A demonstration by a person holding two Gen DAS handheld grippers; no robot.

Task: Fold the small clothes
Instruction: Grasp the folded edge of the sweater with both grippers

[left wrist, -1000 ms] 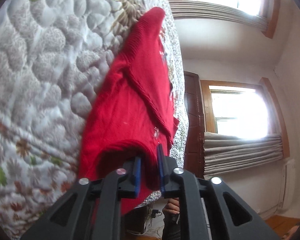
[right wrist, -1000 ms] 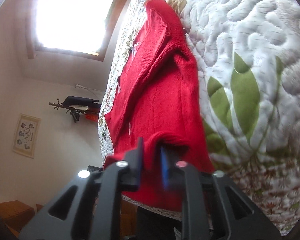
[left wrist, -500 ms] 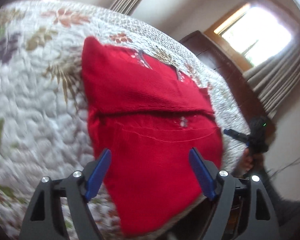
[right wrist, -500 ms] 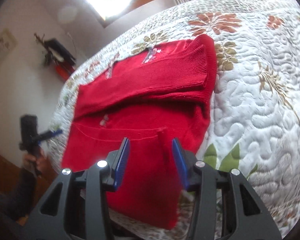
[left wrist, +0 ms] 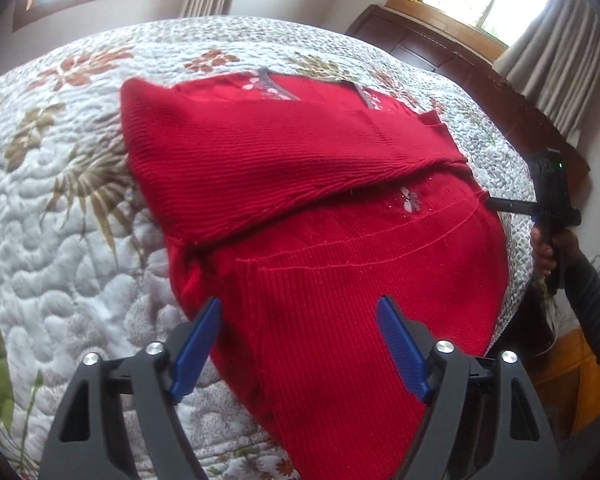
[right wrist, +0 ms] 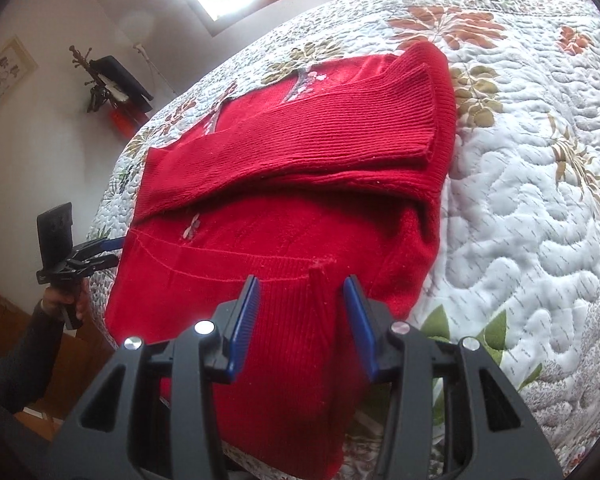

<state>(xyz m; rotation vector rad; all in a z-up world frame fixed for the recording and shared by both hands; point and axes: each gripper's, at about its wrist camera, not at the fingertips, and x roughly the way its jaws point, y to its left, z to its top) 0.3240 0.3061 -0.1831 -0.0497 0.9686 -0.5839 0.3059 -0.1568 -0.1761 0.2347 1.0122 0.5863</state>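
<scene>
- Your left gripper [left wrist: 298,344] and right gripper [right wrist: 302,322] both had jaws spread, pinching nothing.
- The red sweater [left wrist: 320,208] lay on the bed [left wrist: 60,208], its hem overhanging the edge; that weight could have dragged it off.

A red ribbed knit sweater [left wrist: 340,216] with small pale embroidered flowers lies flat on the bed, both sleeves folded across its chest, the ribbed hem draping over the near edge of the mattress.

Each hand-held gripper, left [left wrist: 298,344] and right [right wrist: 302,322], has black triangular-cutout arms, silver screws and ribbed blue fingers [left wrist: 198,346], and behind its handle runs a dark ribbed sleeve [left wrist: 592,296].
</scene>
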